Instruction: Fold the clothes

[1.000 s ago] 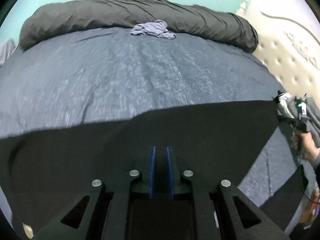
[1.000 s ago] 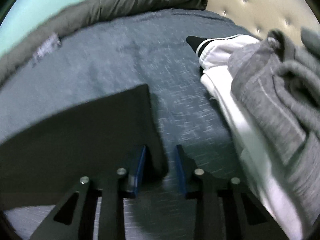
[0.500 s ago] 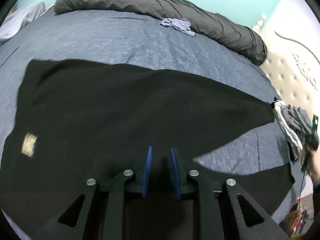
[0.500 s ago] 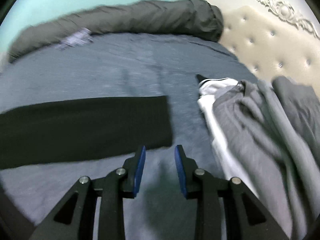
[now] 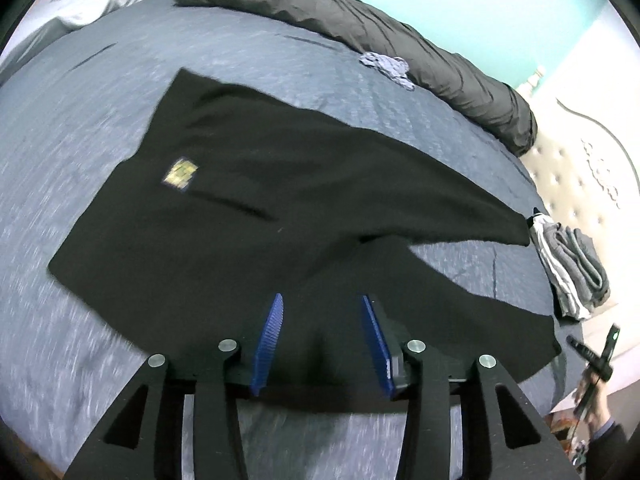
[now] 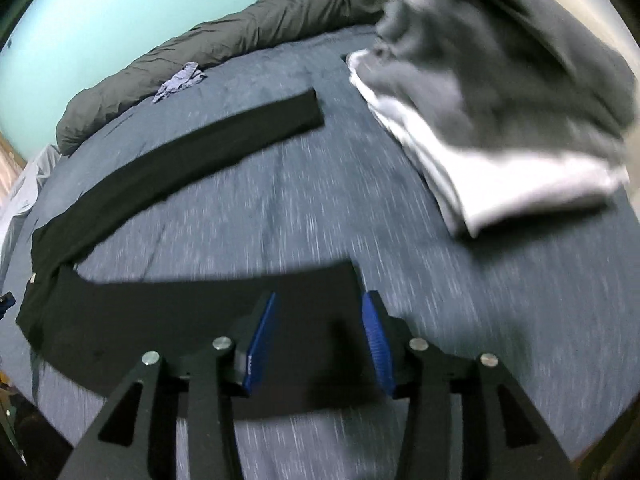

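Trousers of black cloth (image 5: 256,216) lay flat on the blue-grey bedspread (image 5: 80,120); left gripper (image 5: 322,340) and right gripper (image 6: 318,340) hovered spread above them, holding nothing.

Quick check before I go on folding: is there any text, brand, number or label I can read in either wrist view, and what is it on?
No text can be read in either view.
Yellow patch on the black trousers: a logo or label, too blurred to read.
Small pale tag at the trousers' far end in the right wrist view: too small to read.
Grey and white folded clothes: no print visible.
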